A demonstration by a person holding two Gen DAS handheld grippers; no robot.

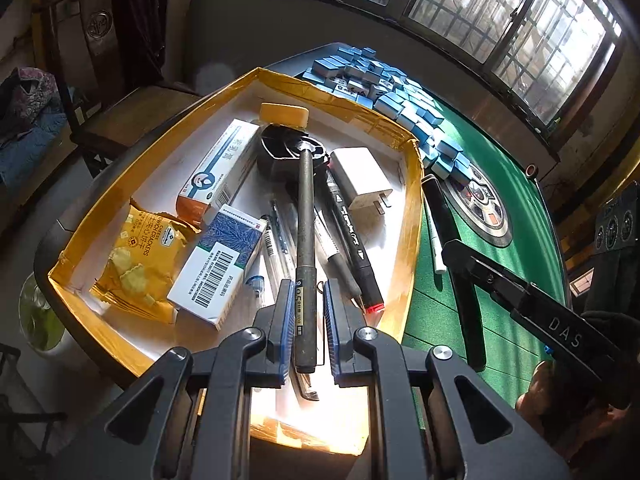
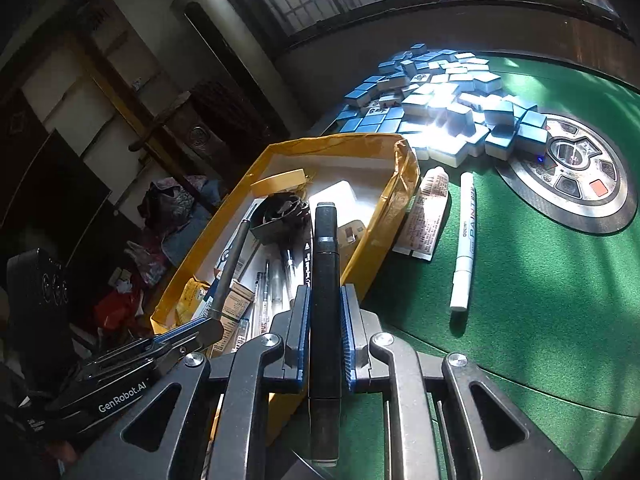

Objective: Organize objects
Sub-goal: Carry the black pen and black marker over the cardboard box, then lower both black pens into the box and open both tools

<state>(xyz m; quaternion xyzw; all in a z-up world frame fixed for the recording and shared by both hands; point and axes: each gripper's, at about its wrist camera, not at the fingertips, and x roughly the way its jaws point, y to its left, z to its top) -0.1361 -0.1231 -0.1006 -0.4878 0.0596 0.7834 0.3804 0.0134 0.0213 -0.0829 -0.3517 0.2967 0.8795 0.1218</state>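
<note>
While both grippers carry pens above the yellow box at the green worktop's edge, the left gripper clamps a grey gel pen and the right gripper a black marker. Next, judging by the load, each should lower and release inside; a white paint marker and tube wait beside the box.

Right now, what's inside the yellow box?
Inside the yellow box: a cracker packet, two medicine cartons, a white charger, a black holder, several pens. Whatever lies under them is covered.

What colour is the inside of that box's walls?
Yellow walls, white floor: the box shows best in the left wrist view.
</note>
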